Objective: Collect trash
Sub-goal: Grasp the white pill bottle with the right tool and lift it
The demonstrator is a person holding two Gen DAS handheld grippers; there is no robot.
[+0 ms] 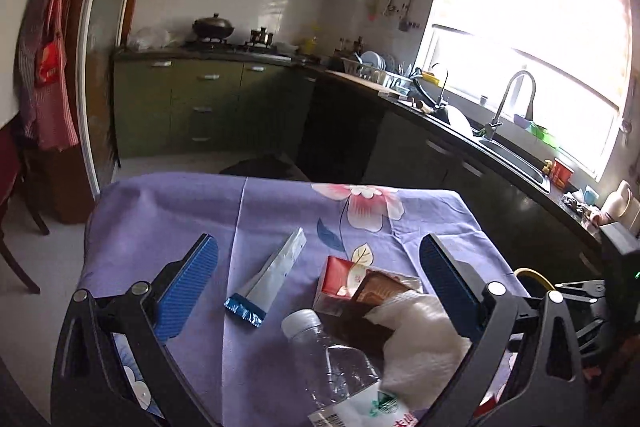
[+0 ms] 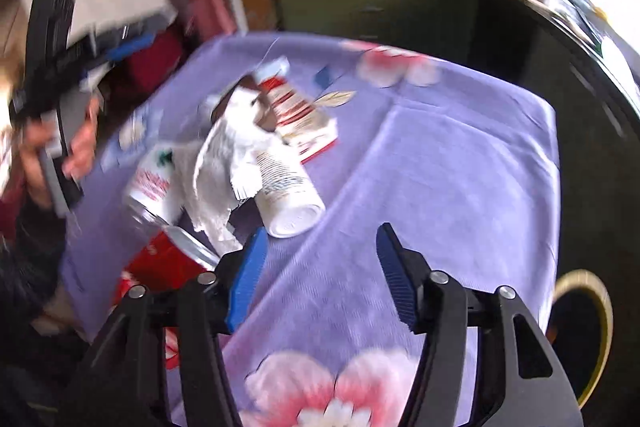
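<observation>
Left hand-held gripper (image 1: pixel 318 279): jaws wide, holding nothing, above the near-left of the table.
Table (image 1: pixel 168 211): purple floral cloth; left and far edges drop to the floor, bare cloth along both.
Wrapper (image 1: pixel 266 279): silver with a blue end, flat, apart from the pile on its right.
Bottle (image 1: pixel 320 343): clear, on its side, cap toward the wrapper.
Box (image 1: pixel 340 279): red, behind the bottle, partly under the tissue.
Tissue (image 1: pixel 424 339): white, crumpled, on top of the pile.
Cup (image 2: pixel 288 191): white, tipped over, against the tissue.
Right hand-held gripper (image 2: pixel 320 267): jaws wide, holding nothing, bare cloth ahead and to the right.
Bin (image 2: pixel 580 339): yellow-rimmed, on the floor beyond the right edge.
Room: kitchen, green cabinets behind, sink under the window on the right.
</observation>
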